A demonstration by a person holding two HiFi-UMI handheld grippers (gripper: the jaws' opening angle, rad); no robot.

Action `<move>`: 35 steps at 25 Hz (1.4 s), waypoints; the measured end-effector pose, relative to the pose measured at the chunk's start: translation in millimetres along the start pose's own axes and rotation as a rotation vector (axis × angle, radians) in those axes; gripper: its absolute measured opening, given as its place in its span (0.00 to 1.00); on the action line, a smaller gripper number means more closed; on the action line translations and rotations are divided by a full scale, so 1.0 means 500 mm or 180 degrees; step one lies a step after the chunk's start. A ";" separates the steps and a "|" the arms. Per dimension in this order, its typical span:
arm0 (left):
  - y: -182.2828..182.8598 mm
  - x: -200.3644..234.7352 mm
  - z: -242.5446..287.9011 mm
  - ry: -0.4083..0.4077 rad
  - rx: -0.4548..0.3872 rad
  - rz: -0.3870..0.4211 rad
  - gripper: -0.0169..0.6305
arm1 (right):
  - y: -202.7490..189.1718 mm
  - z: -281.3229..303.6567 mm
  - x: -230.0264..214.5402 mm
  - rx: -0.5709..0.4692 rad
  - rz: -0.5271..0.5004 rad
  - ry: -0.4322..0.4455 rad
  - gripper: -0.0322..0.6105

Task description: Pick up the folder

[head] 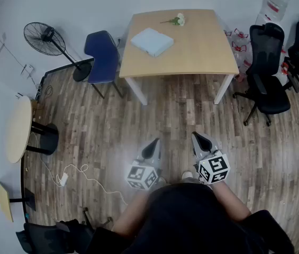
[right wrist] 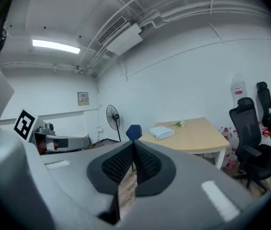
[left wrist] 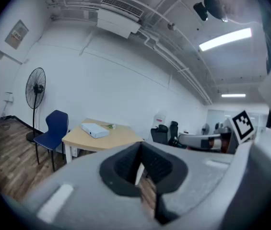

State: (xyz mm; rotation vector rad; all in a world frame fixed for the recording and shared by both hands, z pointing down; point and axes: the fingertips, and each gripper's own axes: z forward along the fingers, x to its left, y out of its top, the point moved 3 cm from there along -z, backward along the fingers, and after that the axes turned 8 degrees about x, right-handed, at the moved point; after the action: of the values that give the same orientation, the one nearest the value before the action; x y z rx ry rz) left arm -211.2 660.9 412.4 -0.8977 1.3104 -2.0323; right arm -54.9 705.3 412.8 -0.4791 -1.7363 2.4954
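The folder [head: 152, 41] is a pale blue-white flat box lying on the left half of the wooden table [head: 202, 52]; it also shows in the left gripper view as the folder [left wrist: 95, 130] and in the right gripper view as the folder [right wrist: 161, 132]. Both grippers hang close to my body, well short of the table and above the wood floor. My left gripper [head: 153, 144] is shut with nothing between its pads. My right gripper [head: 199, 138] is shut and empty too. Both point roughly level toward the table.
A white flower [head: 177, 20] lies at the table's far edge. A blue chair [head: 102, 54] and a standing fan [head: 46, 38] are left of the table, two black office chairs [head: 265, 73] on its right. A small round table [head: 19, 128] and a floor cable [head: 72, 171] lie left.
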 end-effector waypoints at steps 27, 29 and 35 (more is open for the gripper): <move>-0.026 0.052 0.284 -0.0117 0.0134 -0.0145 0.03 | -0.027 0.129 -0.274 -0.0034 0.0398 -0.0038 0.05; -0.010 0.086 0.329 -0.0145 0.0170 -0.0158 0.03 | -0.014 0.173 -0.298 0.0018 0.0405 -0.0017 0.05; 0.060 0.213 0.455 -0.0525 0.0103 -0.0378 0.03 | 0.057 0.346 -0.355 0.0171 0.0455 -0.0188 0.05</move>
State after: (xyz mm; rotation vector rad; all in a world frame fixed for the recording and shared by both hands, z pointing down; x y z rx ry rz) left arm -97.8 444.7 477.9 -1.1264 1.1565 -2.0136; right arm 67.2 497.9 479.3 -0.5493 -1.7073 2.6722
